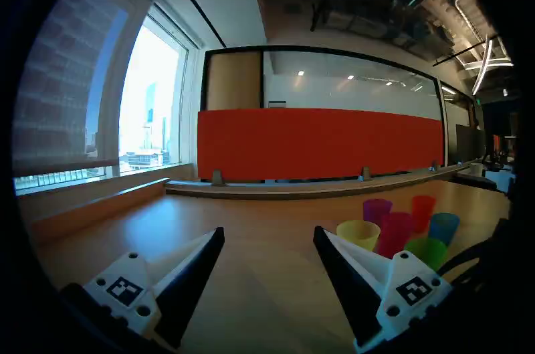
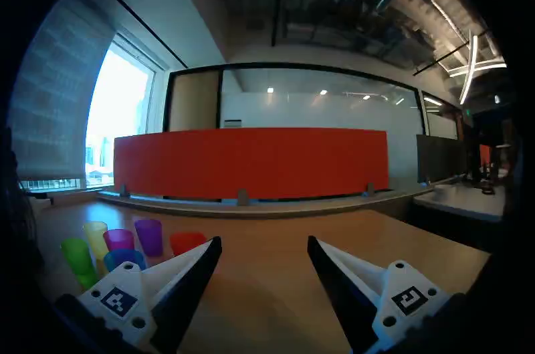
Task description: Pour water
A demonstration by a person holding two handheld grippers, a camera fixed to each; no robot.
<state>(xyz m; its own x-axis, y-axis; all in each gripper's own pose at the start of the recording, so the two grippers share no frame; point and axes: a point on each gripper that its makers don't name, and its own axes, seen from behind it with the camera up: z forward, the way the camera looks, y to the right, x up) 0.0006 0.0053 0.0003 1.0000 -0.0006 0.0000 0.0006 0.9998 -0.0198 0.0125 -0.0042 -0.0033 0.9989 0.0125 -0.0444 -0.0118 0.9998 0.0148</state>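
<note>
Several coloured plastic cups stand in a cluster on the wooden table (image 1: pixel 261 247). In the left gripper view the cluster is at the right: a yellow cup (image 1: pixel 358 233), a magenta cup (image 1: pixel 396 232), a purple cup (image 1: pixel 377 210), a red cup (image 1: pixel 422 211), a blue cup (image 1: pixel 443 227) and a green cup (image 1: pixel 426 251). My left gripper (image 1: pixel 269 240) is open and empty, left of the cups. In the right gripper view the cups are at the lower left: green (image 2: pixel 78 261), yellow (image 2: pixel 95 237), purple (image 2: pixel 149 236), red (image 2: pixel 186 242). My right gripper (image 2: pixel 263 248) is open, with nothing between its fingers.
An orange divider panel (image 1: pixel 319 142) runs along the table's far edge. A bright window (image 1: pixel 150 113) and a sill lie to the left. Another desk with monitors (image 2: pixel 461 197) stands at the right. Bare tabletop stretches ahead of both grippers.
</note>
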